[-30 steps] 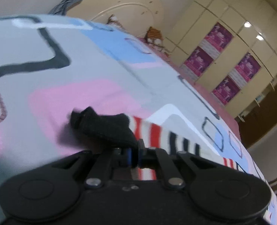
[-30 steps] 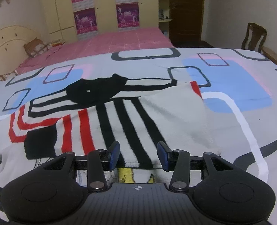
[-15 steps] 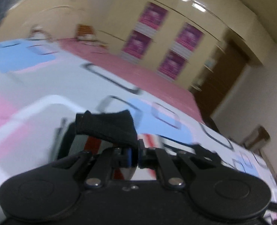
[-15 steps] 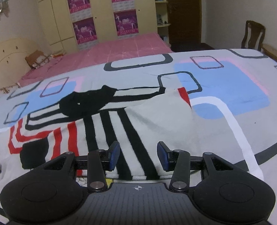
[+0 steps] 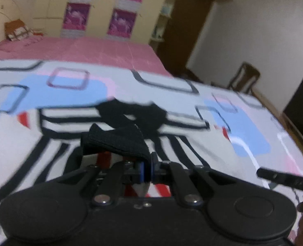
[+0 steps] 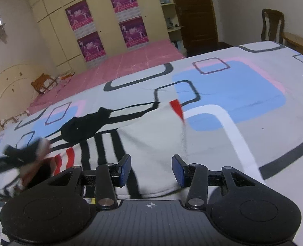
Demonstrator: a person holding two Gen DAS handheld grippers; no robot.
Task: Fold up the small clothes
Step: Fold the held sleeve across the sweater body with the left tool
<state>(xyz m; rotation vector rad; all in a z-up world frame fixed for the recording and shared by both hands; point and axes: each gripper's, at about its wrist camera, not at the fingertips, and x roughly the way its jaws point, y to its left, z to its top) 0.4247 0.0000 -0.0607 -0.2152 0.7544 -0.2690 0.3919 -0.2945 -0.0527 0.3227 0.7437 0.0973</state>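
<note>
A small white garment with black and red stripes (image 6: 151,143) lies partly folded on the bed, its black collar (image 6: 81,127) toward the far side. My left gripper (image 5: 146,169) is shut on a black cuff (image 5: 114,141) of the garment and holds it above the striped body (image 5: 55,141). It shows blurred at the left of the right wrist view (image 6: 22,157). My right gripper (image 6: 151,171) is open and empty, low over the garment's near edge.
The bed has a grey cover (image 6: 243,106) with blue, pink and black shapes. A pink sheet (image 6: 130,63) lies beyond it. Wardrobes with purple posters (image 6: 85,32), a dark door (image 6: 194,12) and a wooden chair (image 6: 272,24) stand behind.
My left gripper has swung right with the black cuff, from over the bare cover to above the garment's body. My right gripper stayed open and tilted slightly.
</note>
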